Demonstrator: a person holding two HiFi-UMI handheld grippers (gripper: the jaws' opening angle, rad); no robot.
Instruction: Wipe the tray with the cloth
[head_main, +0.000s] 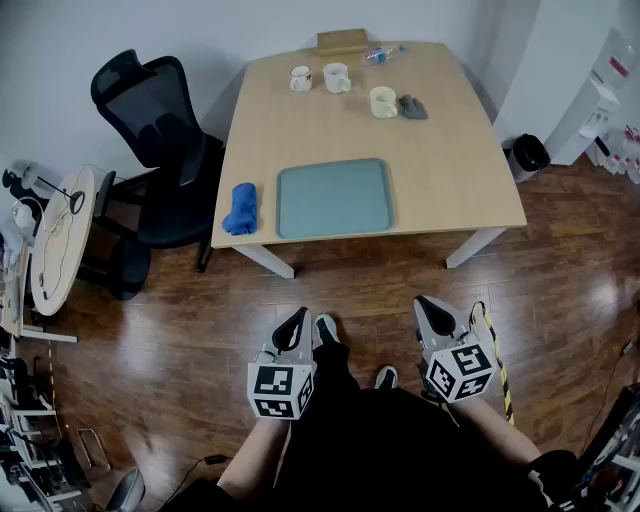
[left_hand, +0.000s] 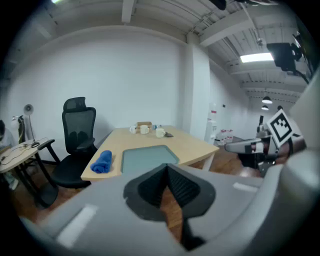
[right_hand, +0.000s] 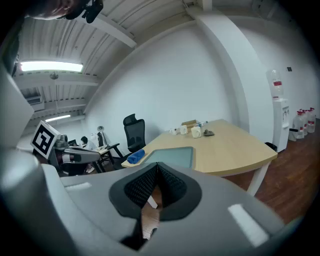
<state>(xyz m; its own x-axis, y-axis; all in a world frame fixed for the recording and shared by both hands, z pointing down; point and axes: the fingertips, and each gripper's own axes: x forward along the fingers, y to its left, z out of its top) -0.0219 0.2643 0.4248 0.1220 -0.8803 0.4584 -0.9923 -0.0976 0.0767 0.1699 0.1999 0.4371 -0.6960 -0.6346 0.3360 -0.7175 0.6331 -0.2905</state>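
Left claw (head_main: 299, 316) and right claw (head_main: 428, 304) are both staying... no: both are sitting fully closed, gripping nothing, hovering over the floor (head_main: 380, 285), well apart from the worktop (head_main: 450, 170). Cloth (head_main: 240, 208) is lying just beside the tray (head_main: 333, 198).

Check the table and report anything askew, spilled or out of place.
Only the clear plastic bottle stands out: it lies on its side at the far edge of the light wooden table. No spill shows. The grey-green rectangular tray sits square to the near edge, the rolled blue cloth beside it.
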